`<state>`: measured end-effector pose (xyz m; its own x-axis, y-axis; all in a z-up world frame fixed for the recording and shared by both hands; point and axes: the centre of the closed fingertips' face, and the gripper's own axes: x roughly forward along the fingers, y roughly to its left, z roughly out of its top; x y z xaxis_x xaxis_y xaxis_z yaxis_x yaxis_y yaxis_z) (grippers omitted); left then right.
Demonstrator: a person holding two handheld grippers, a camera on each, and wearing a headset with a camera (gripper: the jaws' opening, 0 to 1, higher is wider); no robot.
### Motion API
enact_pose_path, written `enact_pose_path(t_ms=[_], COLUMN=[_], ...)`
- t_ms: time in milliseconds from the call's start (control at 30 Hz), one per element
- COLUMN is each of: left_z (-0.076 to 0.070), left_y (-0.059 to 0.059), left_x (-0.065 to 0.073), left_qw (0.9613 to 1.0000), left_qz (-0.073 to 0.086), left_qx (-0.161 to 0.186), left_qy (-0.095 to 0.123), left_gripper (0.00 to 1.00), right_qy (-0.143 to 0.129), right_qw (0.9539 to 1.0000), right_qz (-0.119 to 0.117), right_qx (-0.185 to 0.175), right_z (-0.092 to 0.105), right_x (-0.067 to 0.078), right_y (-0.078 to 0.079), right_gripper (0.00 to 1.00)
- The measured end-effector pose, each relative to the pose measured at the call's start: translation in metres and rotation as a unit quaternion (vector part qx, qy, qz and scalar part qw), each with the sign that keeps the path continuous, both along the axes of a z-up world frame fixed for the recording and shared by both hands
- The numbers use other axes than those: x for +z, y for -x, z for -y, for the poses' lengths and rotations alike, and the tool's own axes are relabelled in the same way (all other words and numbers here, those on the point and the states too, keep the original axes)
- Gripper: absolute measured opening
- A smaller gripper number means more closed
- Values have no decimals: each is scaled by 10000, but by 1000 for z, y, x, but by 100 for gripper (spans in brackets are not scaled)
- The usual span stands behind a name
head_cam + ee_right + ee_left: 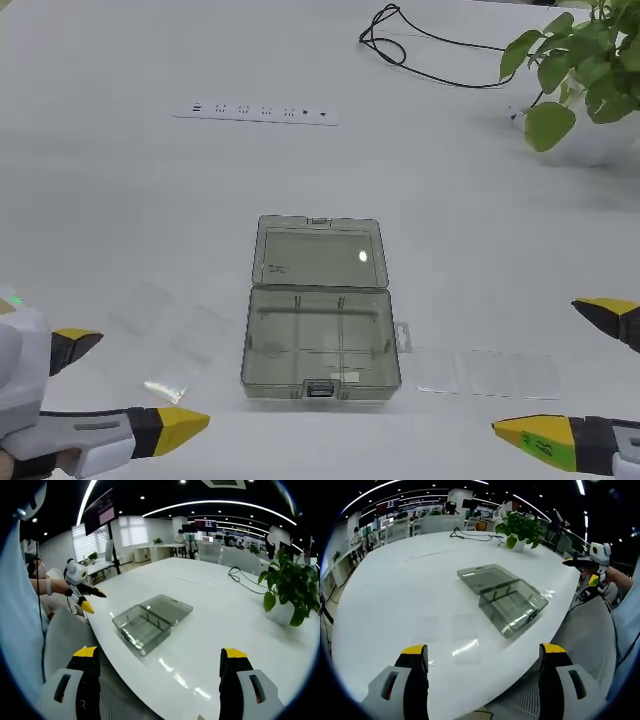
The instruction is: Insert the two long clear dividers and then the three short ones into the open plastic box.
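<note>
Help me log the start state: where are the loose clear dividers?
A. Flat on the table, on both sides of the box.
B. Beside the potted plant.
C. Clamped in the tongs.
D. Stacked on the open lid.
A: clear dividers lie flat on the table left of the open box, and more lie in a row to its right.

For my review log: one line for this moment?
box open | dividers on table | left gripper open, empty | right gripper open, empty
</note>
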<state>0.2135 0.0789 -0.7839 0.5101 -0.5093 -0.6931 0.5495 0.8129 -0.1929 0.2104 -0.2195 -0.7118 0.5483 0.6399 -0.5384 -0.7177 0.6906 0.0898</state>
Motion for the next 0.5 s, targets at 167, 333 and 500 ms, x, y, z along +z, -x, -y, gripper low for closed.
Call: enact_pose_path(t_ms=[167, 333, 500], left_z=[2, 2, 1], left_y=[-2, -7, -9], left_x=[-7, -18, -28], left_qw=[9998, 9988, 9969], left_qz=[-189, -378, -597], left_qx=[-31, -124, -151], left_qy=[-69, -275, -499], left_gripper=[90, 86, 78], right_qy=[-11, -35, -44], right_qw=[10000, 10000, 10000], right_qz=[-14, -19, -43], right_qx=[-33, -40, -63], right_z=[0, -1, 0], right_x=[-2, -3, -4], right_y=[2, 3, 4], right_gripper=[100, 100, 100])
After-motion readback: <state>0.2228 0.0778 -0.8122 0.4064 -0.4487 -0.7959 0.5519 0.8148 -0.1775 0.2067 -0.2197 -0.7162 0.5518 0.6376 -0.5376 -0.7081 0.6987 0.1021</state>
